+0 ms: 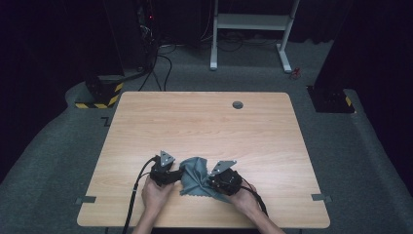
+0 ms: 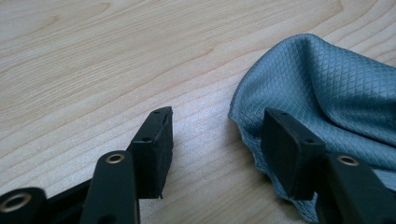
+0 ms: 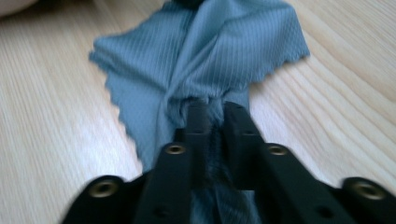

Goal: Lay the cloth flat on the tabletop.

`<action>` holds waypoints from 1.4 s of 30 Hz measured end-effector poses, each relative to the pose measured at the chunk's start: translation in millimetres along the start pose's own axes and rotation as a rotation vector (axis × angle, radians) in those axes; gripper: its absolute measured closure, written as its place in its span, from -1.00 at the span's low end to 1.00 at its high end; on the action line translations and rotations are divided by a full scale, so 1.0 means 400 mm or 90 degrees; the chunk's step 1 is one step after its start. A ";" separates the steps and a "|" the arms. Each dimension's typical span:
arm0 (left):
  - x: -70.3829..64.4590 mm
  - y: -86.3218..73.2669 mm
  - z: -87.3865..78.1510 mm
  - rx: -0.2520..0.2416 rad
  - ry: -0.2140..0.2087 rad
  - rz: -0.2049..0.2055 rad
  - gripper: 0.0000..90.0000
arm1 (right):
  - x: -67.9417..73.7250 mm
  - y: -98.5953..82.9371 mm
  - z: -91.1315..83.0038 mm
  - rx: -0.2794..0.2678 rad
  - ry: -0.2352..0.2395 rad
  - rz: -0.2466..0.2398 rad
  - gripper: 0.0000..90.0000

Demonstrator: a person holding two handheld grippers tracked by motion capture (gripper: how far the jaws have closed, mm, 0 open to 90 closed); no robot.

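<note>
A blue-grey cloth (image 1: 197, 176) lies crumpled on the bench (image 1: 204, 122), close to the near edge and a little left of that edge's middle. The person's two hands come in over the near edge, one on each side of the cloth.

The right gripper (image 1: 218, 181) sits at the cloth's right side. In the right gripper view its jaws are drawn together on a gathered fold of the cloth (image 3: 196, 60), which fans out beyond them in pleats to a scalloped edge lying on the wood. The fabric bunches between the pads and runs back under the gripper (image 3: 212, 114), so it is clamped on the cloth.

The left gripper (image 1: 171, 171) sits at the cloth's left side. In the left gripper view its jaws stand well apart with bare wood between them (image 2: 215, 140). The right-hand pad (image 2: 289, 149) is at the cloth's rounded, raised edge (image 2: 327, 88), seemingly in front of or just against it; whether it touches is hard to tell from this angle. The left-hand pad is over bare wood, clear of the fabric.

The cloth has a fine diamond weave. Farther back, near the far edge and right of its middle, the bench has a small round grommet hole (image 1: 237, 105).
</note>
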State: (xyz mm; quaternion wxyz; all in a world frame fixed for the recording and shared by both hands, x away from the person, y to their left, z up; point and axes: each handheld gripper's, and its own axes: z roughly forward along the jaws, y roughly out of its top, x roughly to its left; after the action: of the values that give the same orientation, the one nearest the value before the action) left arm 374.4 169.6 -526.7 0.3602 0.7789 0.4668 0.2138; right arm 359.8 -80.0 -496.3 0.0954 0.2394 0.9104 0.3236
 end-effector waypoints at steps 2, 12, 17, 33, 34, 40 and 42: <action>0.000 0.000 0.000 0.000 0.000 0.001 -0.02 | 0.000 -0.013 -0.010 0.003 -0.008 -0.003 0.96; 0.000 0.000 0.000 0.000 0.000 0.001 -0.02 | -0.032 -0.056 -0.067 -0.031 -0.085 0.021 0.95; 0.000 0.000 0.000 0.000 0.000 0.001 -0.02 | -0.072 -0.090 -0.059 -0.001 -0.157 0.036 0.96; 0.000 0.000 0.000 -0.001 0.001 0.001 -0.02 | -0.186 -0.094 -0.082 -0.018 -0.190 0.144 0.89; 0.000 0.000 0.000 0.000 0.001 0.001 -0.02 | -0.191 -0.096 -0.080 -0.015 -0.188 0.153 0.87; 0.000 0.000 0.000 -0.001 0.001 0.001 -0.02 | -0.196 -0.089 -0.081 -0.044 -0.149 0.178 0.69; 0.000 0.000 0.000 -0.001 0.001 0.001 -0.02 | -0.198 -0.080 -0.073 -0.039 -0.141 0.186 0.57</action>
State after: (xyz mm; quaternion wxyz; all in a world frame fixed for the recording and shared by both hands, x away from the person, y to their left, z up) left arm 374.5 169.6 -526.7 0.3602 0.7790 0.4663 0.2146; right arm 406.8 -157.0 -492.5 0.1540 0.4002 0.8396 0.3334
